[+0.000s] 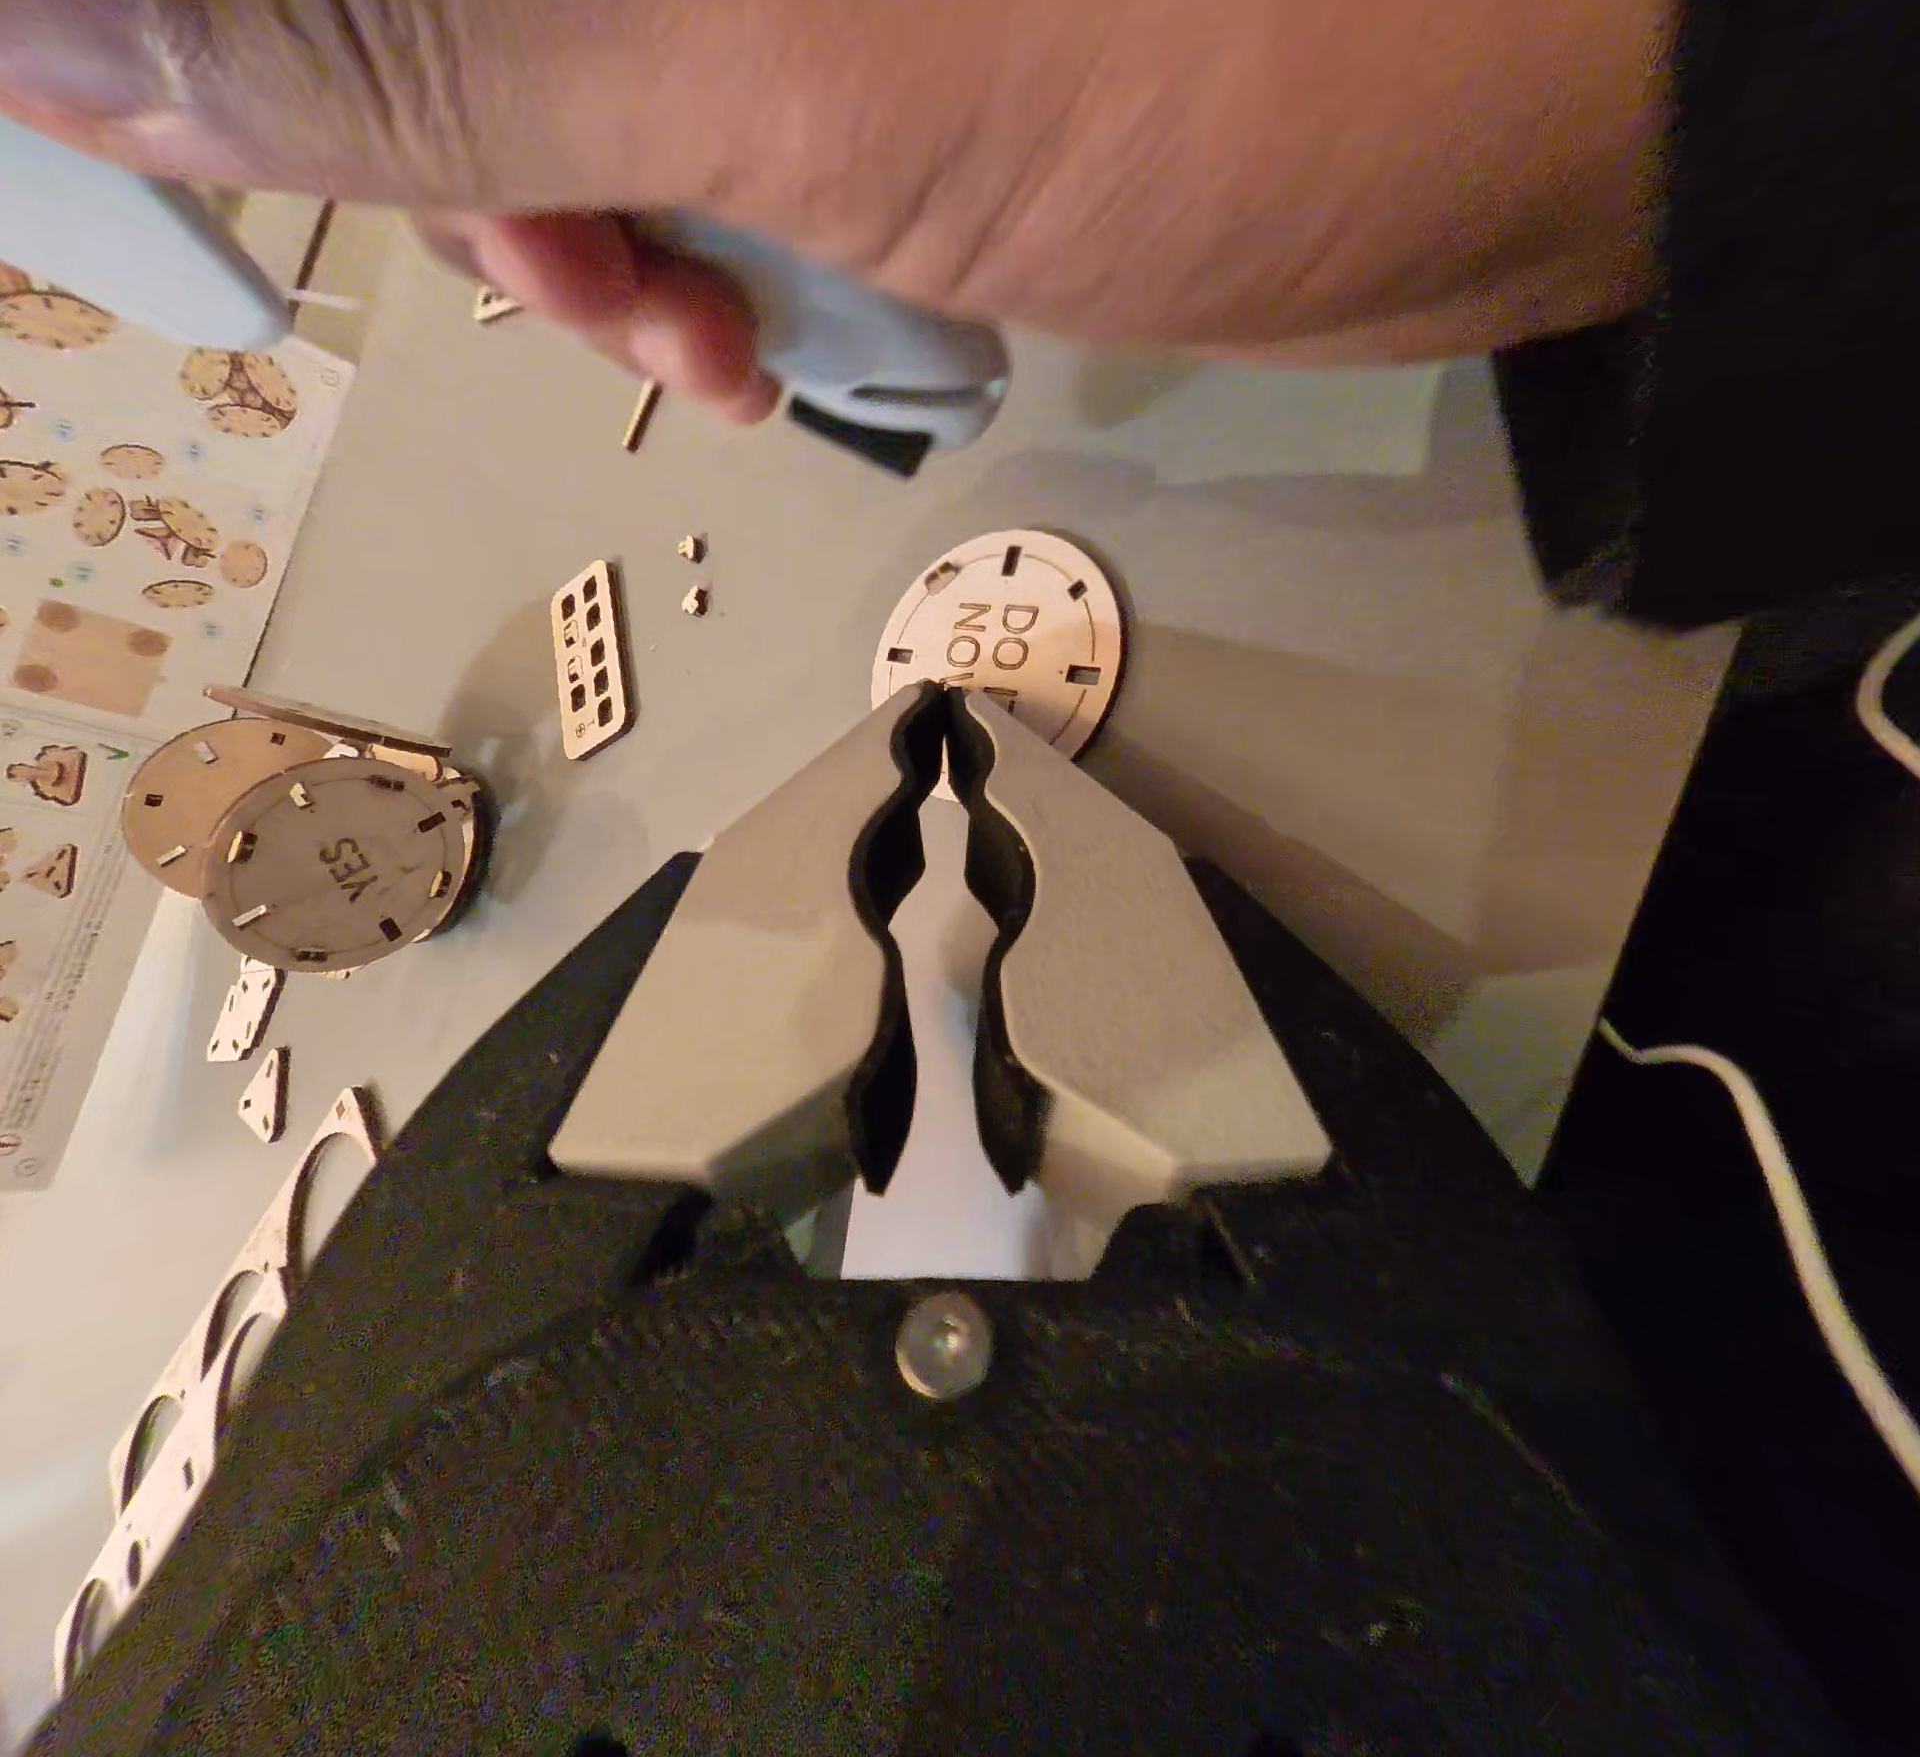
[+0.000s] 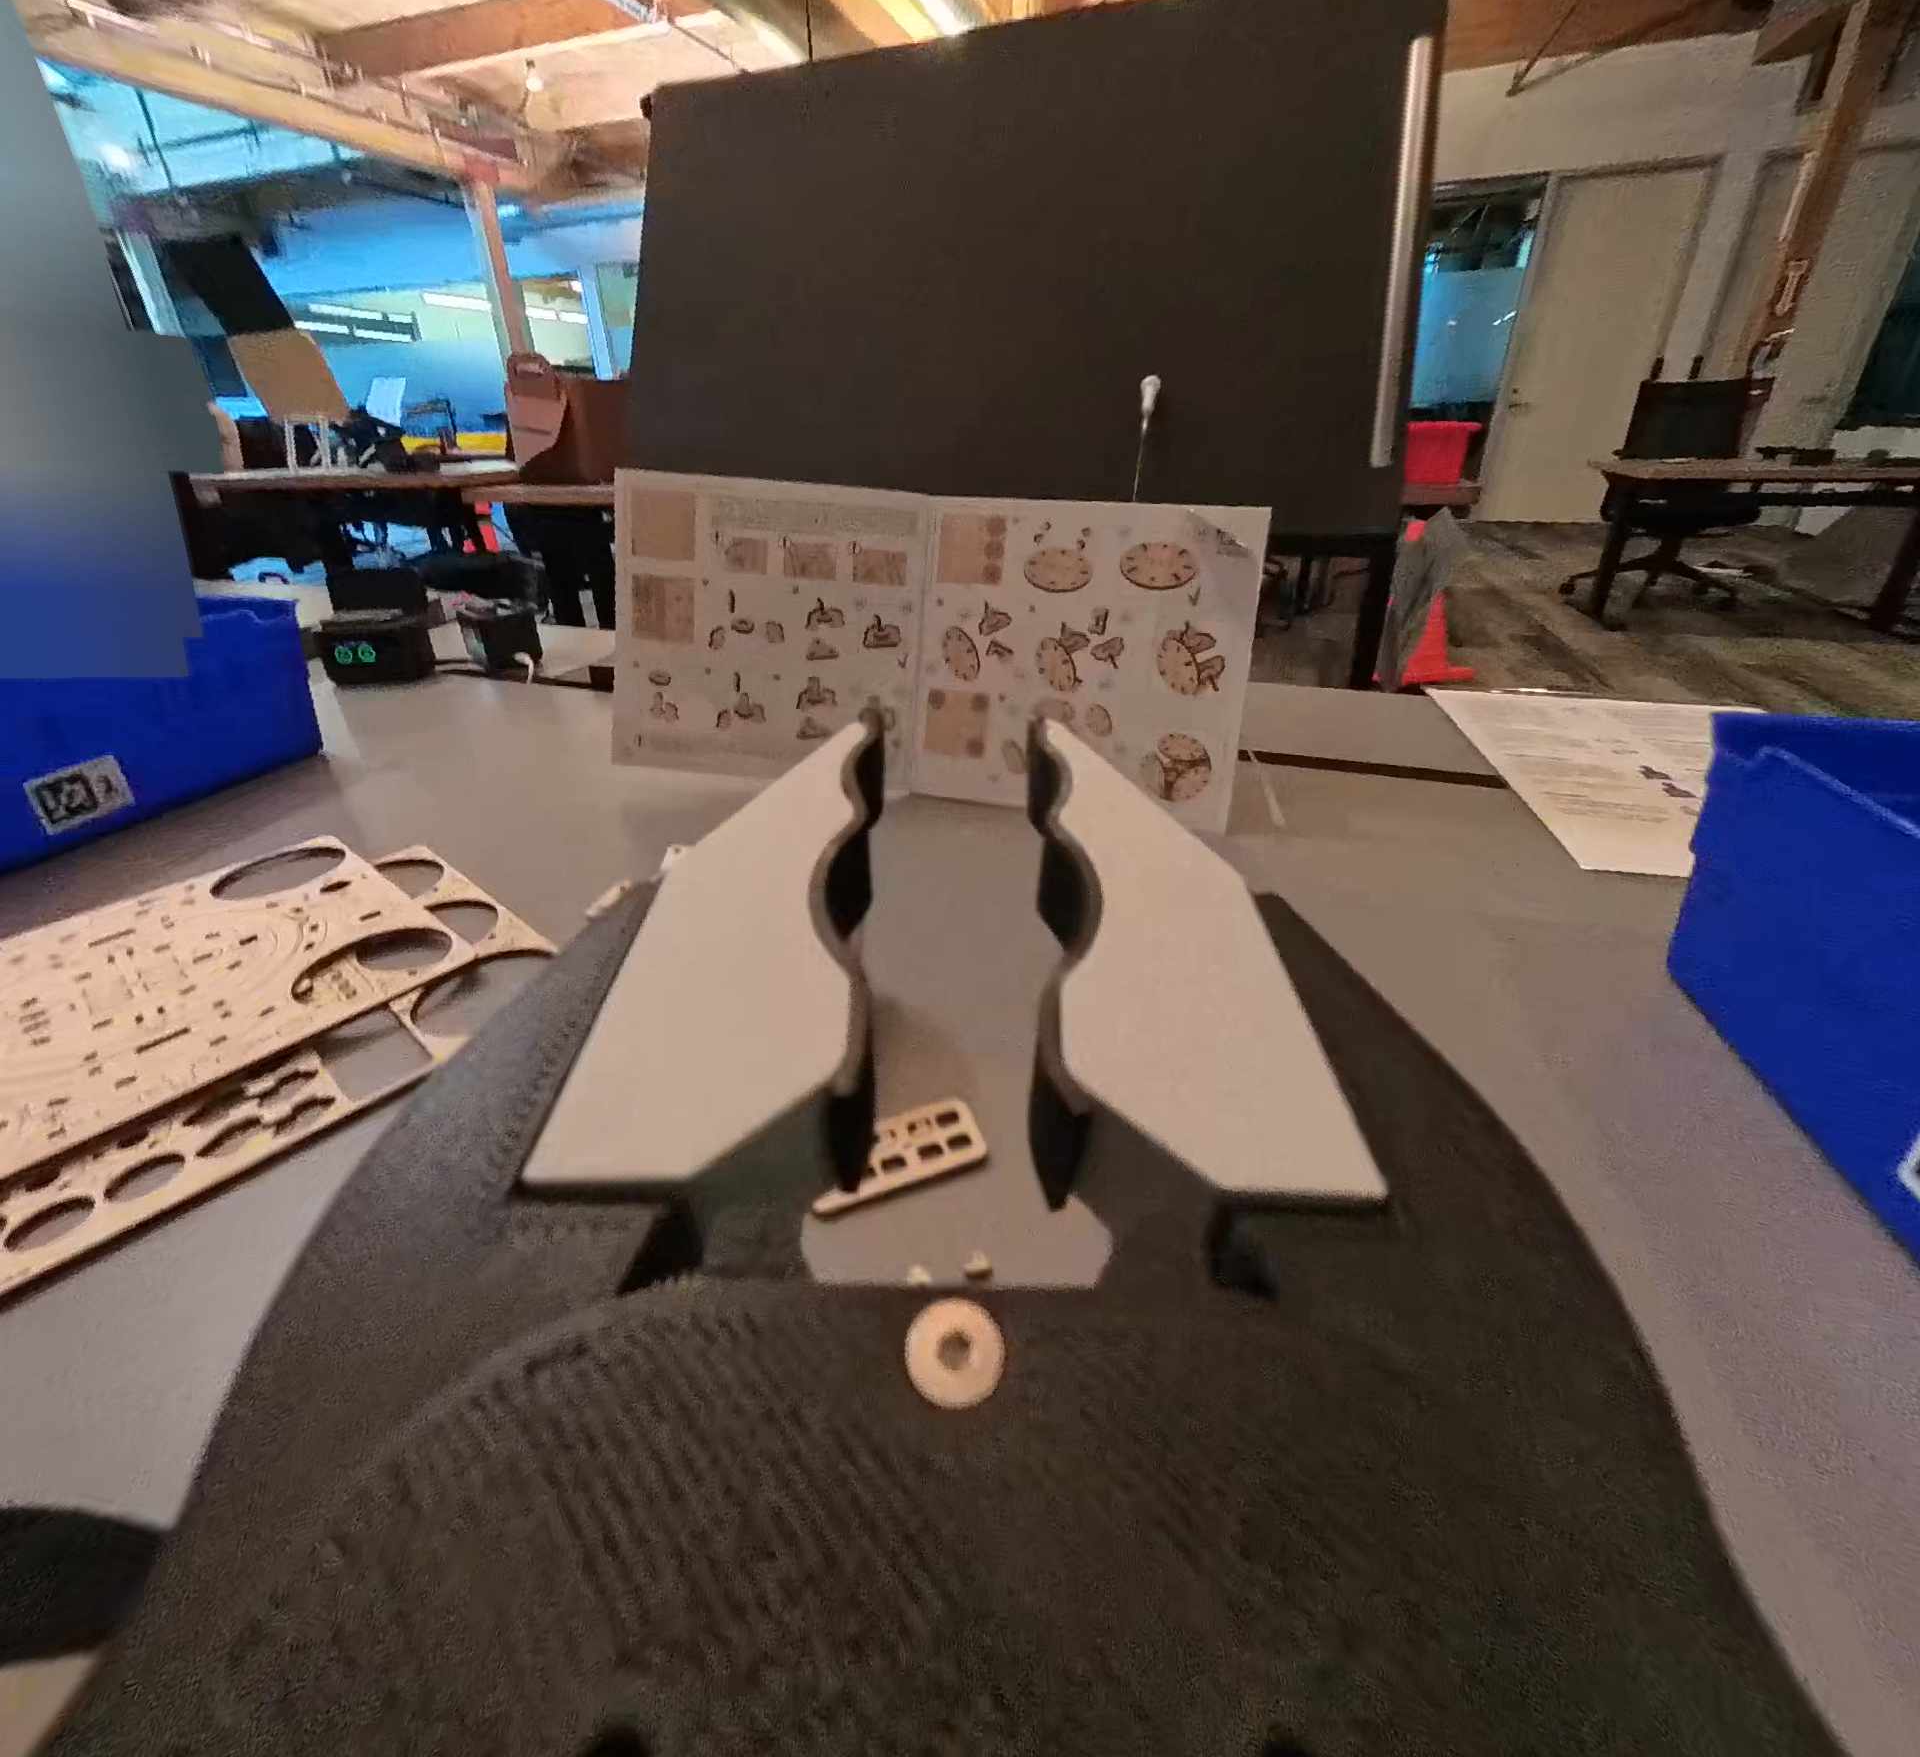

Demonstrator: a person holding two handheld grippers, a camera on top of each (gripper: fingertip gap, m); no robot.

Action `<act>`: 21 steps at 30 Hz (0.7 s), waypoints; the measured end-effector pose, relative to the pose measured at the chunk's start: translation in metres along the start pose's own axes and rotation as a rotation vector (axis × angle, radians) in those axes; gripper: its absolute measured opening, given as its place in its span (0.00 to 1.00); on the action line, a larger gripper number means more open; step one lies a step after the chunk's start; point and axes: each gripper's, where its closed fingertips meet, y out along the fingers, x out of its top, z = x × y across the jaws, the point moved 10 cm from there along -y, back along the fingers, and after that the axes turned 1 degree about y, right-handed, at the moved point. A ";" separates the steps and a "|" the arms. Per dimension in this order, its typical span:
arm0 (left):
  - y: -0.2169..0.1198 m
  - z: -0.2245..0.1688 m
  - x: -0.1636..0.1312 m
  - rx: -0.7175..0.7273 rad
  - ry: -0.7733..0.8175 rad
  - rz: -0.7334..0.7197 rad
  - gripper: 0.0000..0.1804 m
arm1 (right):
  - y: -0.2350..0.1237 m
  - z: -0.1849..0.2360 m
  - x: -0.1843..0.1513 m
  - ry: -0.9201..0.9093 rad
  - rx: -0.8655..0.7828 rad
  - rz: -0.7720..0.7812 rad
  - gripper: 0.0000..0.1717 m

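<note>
Over the worktop (image 1: 1299, 720), near its edge beside the dark drop, your left hand-held gripper (image 1: 940, 691) points down with its black pads closed tip to tip and nothing between them. Those tips sit above a round wooden disc (image 1: 1049, 611) lying flat on the grey surface; whether they touch it, you cannot tell. Farther in from that edge lie a small slotted wooden plate (image 1: 594, 658) and two tiny wooden bits (image 1: 693, 575). Beyond them stands a partly built stack of wooden discs (image 1: 332, 850), beside a printed instruction sheet (image 1: 125, 564). A person's hand (image 1: 935, 97) fills the top of that view.

Your right hand-held gripper (image 2: 954, 736) hangs with its fingers (image 2: 1049, 772) clearly apart, holding nothing. Below it, on the worktop, lies the same sort of small slotted plate (image 2: 920, 1151). An instruction booklet (image 2: 935, 637) stands upright toward the far edge. Punched wooden sheets (image 2: 208, 1011) lie toward the left edge, and blue bins (image 2: 1808, 928) stand at both side edges.
</note>
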 end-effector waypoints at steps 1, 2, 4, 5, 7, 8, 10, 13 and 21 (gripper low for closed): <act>0.000 0.000 0.000 0.004 0.005 0.000 0.00 | -0.004 -0.002 -0.001 -0.020 0.005 0.034 0.16; 0.000 -0.001 0.000 0.011 0.012 0.001 0.00 | -0.008 -0.003 -0.004 -0.036 0.009 0.084 0.16; 0.000 -0.002 0.000 0.023 0.025 0.002 0.00 | -0.017 -0.005 -0.010 -0.057 0.039 0.194 0.17; 0.000 -0.002 0.000 0.025 0.028 0.001 0.00 | -0.022 -0.005 -0.012 -0.061 0.068 0.227 0.19; 0.000 -0.001 0.000 0.014 0.014 -0.001 0.00 | -0.032 -0.005 -0.015 -0.059 0.143 0.245 0.20; 0.000 0.001 0.000 0.004 -0.007 0.001 0.00 | -0.036 -0.005 -0.016 -0.055 0.169 0.249 0.19; 0.000 0.007 -0.001 -0.047 -0.066 -0.002 0.00 | -0.044 -0.006 -0.015 -0.043 0.194 0.273 0.11; 0.000 0.018 -0.005 -0.106 -0.145 0.003 0.00 | -0.058 -0.008 -0.009 -0.031 0.216 0.275 0.00; -0.007 0.071 -0.021 -0.193 -0.489 -0.108 0.00 | -0.078 -0.022 -0.006 -0.070 0.101 0.269 0.00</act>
